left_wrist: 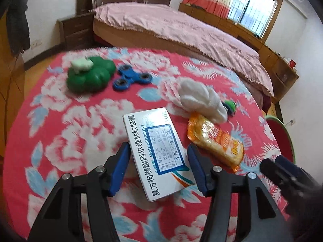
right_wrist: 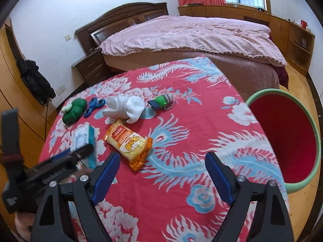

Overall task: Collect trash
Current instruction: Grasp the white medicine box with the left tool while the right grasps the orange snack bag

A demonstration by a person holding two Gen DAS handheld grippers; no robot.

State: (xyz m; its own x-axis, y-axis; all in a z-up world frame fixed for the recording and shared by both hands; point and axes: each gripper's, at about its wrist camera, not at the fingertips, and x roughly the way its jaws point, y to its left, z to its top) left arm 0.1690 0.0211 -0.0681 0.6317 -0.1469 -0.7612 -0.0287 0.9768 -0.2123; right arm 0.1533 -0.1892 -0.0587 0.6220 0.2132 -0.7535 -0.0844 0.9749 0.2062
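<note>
On the red floral cloth (left_wrist: pixel 80 133), medicine box (left_wrist: pixel 159 155) between left gripper (left_wrist: pixel 159 167) fingers, apart, not clamping yet. Probably light, stiff cardboard; best pinched across long sides. Right gripper (right_wrist: pixel 160 173) wide apart, empty.

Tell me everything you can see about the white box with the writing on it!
The medicine box is a flat white cardboard carton with dark printed characters, a blue-framed label and teal and orange stripes at one corner. It lies flat and closed on the red flowered tablecloth, between the open fingers of the left gripper, whose pads are not pressing it.
</note>
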